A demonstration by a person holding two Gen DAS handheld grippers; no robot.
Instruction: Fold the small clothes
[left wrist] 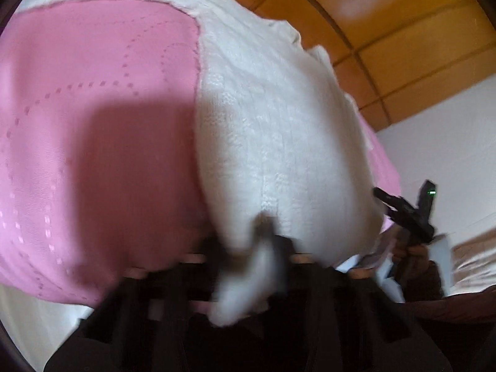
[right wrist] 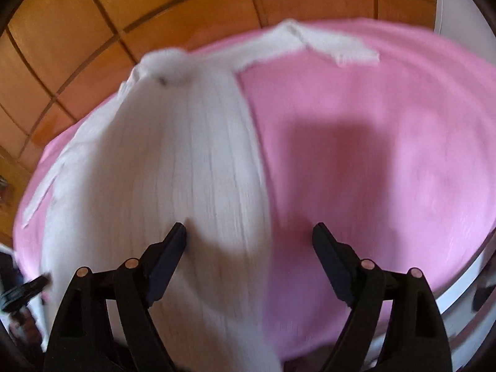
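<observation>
Mid-fold: left claw (left wrist: 266, 241) pinches the white knit top (left wrist: 279, 130) by its near edge, on the pink cloth (left wrist: 93, 93). Right claw (right wrist: 249, 235) hangs open above it. Next, prob. lay that edge over.

Orange tiled floor lying around a pink-covered surface

A pink cloth (right wrist: 387, 130) with faint dotted stitching is covering the surface, and a blocky shadow is falling across its middle. Orange-brown floor tiles (right wrist: 93, 21) with dark grout lines are showing beyond its far edge, with a pale glare of light sitting on them in the left wrist view. A white wall (left wrist: 449, 167) is rising past the tiles at the right of that view.
</observation>
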